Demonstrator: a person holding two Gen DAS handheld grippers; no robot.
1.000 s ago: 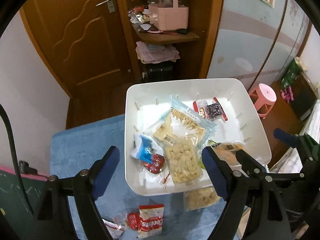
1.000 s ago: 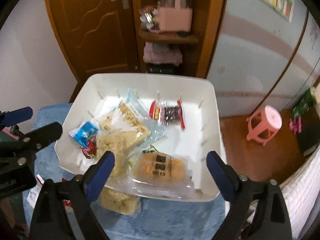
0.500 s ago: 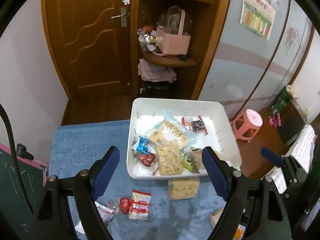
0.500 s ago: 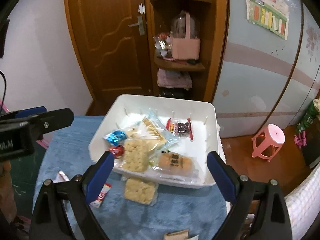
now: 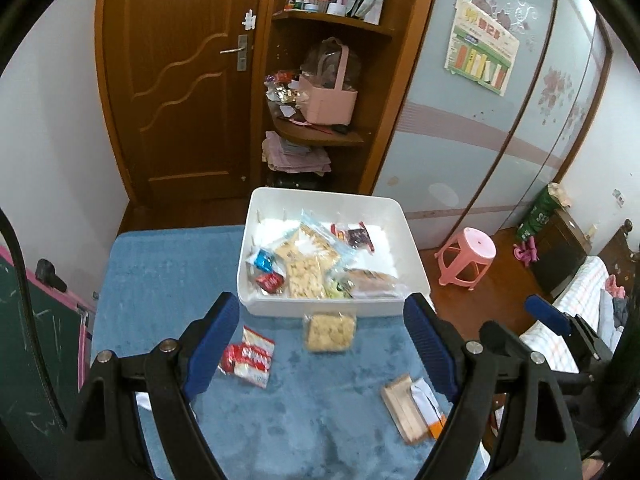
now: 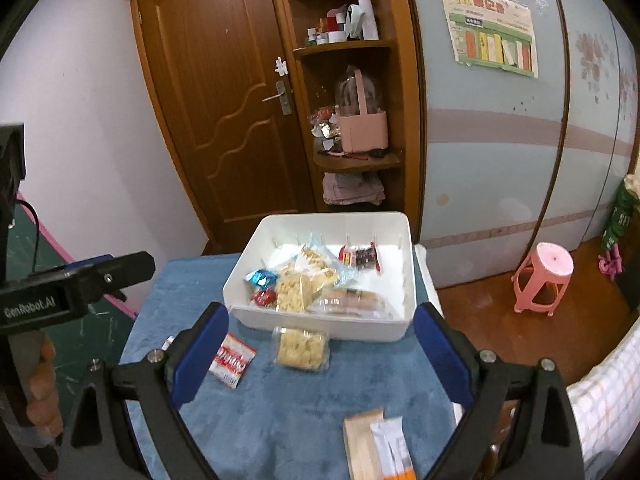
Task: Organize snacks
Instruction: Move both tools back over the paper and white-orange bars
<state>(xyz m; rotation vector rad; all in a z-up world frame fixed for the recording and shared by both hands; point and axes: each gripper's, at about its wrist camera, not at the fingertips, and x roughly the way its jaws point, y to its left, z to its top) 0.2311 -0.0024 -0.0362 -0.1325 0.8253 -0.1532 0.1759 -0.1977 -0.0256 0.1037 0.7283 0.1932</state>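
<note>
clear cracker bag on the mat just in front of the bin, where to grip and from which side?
Take the cracker bag by its near sealed edge, coming from above on the side away from the bin. It lies flat on the mat with its far edge close against the bin wall, so only the near side is free. The flat seam probably pinches more easily than the lumpy middle. Both grippers are open and empty.

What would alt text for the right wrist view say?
A white bin of snack packets sits on a blue cloth, seen between the open right gripper. A clear cracker bag and a red-and-white packet lie outside it.
</note>
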